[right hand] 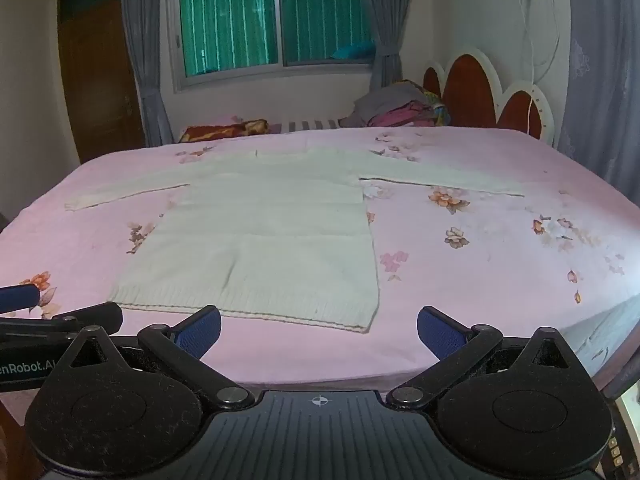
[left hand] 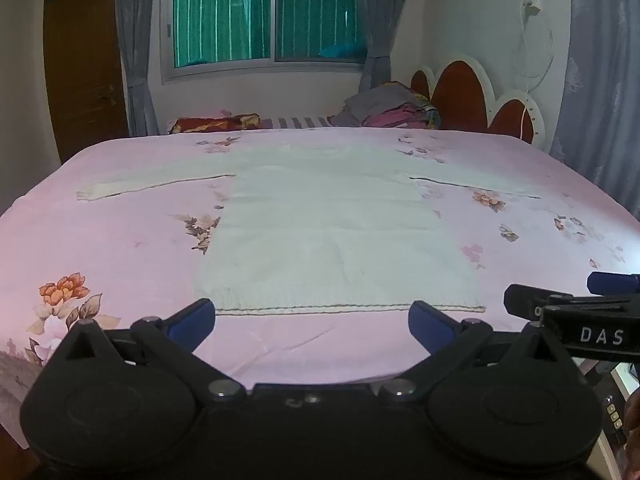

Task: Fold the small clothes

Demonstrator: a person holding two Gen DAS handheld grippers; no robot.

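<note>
Cream ribbed-knit sweater (left hand: 320,232) lies flat on pink floral bedsheet (left hand: 120,240); both grippers' fingers gape wide, empty.

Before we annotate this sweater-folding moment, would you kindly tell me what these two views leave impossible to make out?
- Sweater neckline: at the far end in both views, foreshortened and pale, so front or back up is unclear.
- Clothes pile: too distant and jumbled to count garments.
- Bed's near edge: hidden behind the left gripper body, and in the right wrist view behind the right gripper.
- Right gripper in the left wrist view: cut off by the right edge.
</note>
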